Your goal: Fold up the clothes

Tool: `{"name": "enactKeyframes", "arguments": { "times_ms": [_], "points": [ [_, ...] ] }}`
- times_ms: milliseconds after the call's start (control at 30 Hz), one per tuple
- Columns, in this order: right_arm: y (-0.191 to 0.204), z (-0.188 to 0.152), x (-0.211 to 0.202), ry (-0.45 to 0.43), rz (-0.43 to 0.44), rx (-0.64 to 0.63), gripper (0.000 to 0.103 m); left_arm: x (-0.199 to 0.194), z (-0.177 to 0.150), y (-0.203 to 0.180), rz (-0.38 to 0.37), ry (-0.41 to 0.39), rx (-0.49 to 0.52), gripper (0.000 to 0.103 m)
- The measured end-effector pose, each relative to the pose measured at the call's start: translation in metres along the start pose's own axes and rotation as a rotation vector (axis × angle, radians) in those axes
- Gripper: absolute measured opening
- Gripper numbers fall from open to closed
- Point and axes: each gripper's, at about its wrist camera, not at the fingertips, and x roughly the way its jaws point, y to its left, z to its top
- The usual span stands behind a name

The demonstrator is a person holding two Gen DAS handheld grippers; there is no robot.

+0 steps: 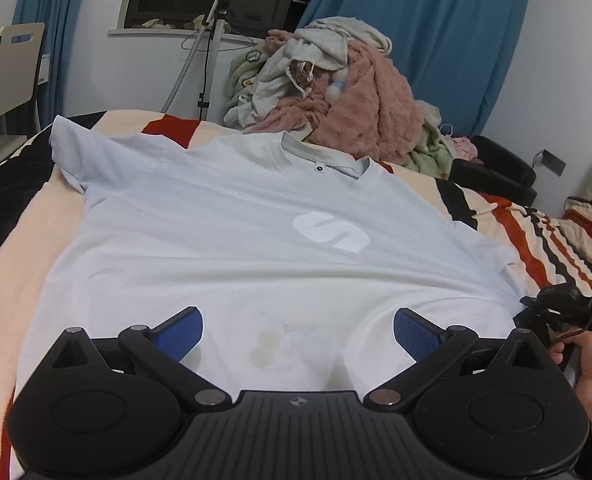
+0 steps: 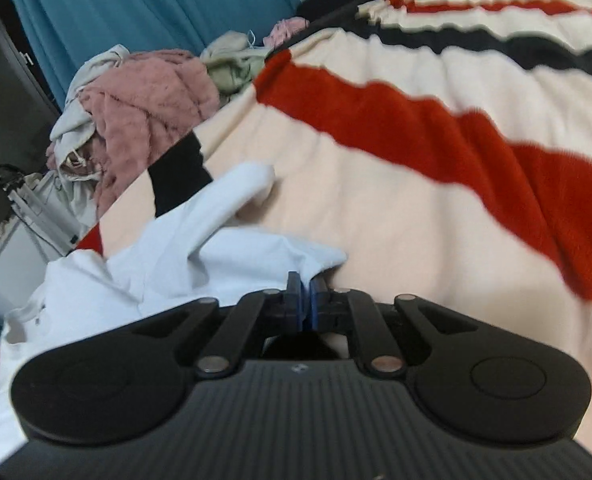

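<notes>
Left wrist view: the left gripper (image 1: pixel 298 330) hovers with jaws spread wide over the hem end of a pale blue T-shirt (image 1: pixel 256 216), which lies flat, chest up, on the striped blanket (image 1: pixel 536 236) of the bed, collar far ahead of the jaws. The right gripper (image 2: pixel 305 300) has its jaws pinched shut on a bunched edge of the T-shirt (image 2: pixel 232 256), striped blanket beyond. A heap of clothes (image 1: pixel 348 92) sits past the collar.

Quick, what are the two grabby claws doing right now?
Left gripper: open, holding nothing, above the T-shirt.
Right gripper: shut, pinching the T-shirt's edge.
</notes>
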Motion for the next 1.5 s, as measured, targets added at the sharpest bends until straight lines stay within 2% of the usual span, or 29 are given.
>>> {"name": "enactKeyframes", "arguments": {
  "times_ms": [67,100,133,233,333,433,600,733,800,900,967,1033,1067,1100,1167,1267,1367,1500],
  "points": [
    [0.005,0.001,-0.011,0.011,-0.003,-0.033,0.031,-0.001,0.001,0.000,-0.009,-0.001,0.002,0.102],
    [0.009,0.002,-0.019,0.015,0.007,-0.056,0.056,-0.002,0.001,0.000,-0.016,-0.001,0.005,0.102],
    [0.014,0.003,-0.031,0.010,0.019,-0.082,0.073,-0.003,0.001,-0.001,-0.023,0.001,0.010,0.102],
    [0.033,0.003,-0.083,-0.044,0.045,-0.181,0.073,-0.008,-0.001,-0.005,-0.057,0.017,0.021,0.101],
    [0.046,-0.010,-0.150,-0.081,0.096,-0.240,0.073,-0.018,-0.006,-0.014,-0.126,0.043,0.041,0.099],
    [0.050,-0.032,-0.217,-0.109,0.143,-0.269,0.083,-0.030,-0.016,-0.027,-0.212,0.085,0.073,0.094],
    [0.042,-0.084,-0.315,-0.158,0.201,-0.273,0.083,-0.049,-0.047,-0.060,-0.353,0.179,0.161,0.081],
    [0.039,-0.099,-0.365,-0.180,0.259,-0.230,0.083,-0.052,-0.077,-0.089,-0.432,0.267,0.186,0.066],
    [0.039,-0.100,-0.382,-0.213,0.255,-0.229,0.083,-0.050,-0.093,-0.102,-0.475,0.316,0.180,0.055],
    [0.034,-0.102,-0.402,-0.251,0.266,-0.198,0.083,-0.040,-0.114,-0.115,-0.474,0.385,0.187,0.043],
    [0.030,-0.102,-0.408,-0.244,0.289,-0.173,0.083,-0.033,-0.127,-0.123,-0.465,0.431,0.193,0.040],
    [0.029,-0.105,-0.414,-0.241,0.308,-0.176,0.083,-0.028,-0.136,-0.129,-0.471,0.456,0.208,0.029],
    [0.029,-0.106,-0.416,-0.239,0.317,-0.177,0.083,-0.027,-0.138,-0.132,-0.482,0.464,0.214,0.016],
    [0.029,-0.108,-0.419,-0.238,0.327,-0.178,0.083,-0.026,-0.139,-0.135,-0.499,0.470,0.217,0.008],
    [0.029,-0.111,-0.424,-0.235,0.346,-0.181,0.083,-0.025,-0.140,-0.144,-0.532,0.473,0.223,0.002],
    [0.031,-0.110,-0.434,-0.262,0.361,-0.200,0.083,-0.033,-0.133,-0.169,-0.603,0.444,0.242,0.002],
    [0.032,-0.103,-0.446,-0.304,0.344,-0.217,0.083,-0.039,-0.130,-0.207,-0.667,0.451,0.259,0.002],
    [0.030,-0.088,-0.459,-0.373,0.313,-0.238,0.083,-0.026,-0.146,-0.253,-0.686,0.537,0.305,0.000]
  ]
}}
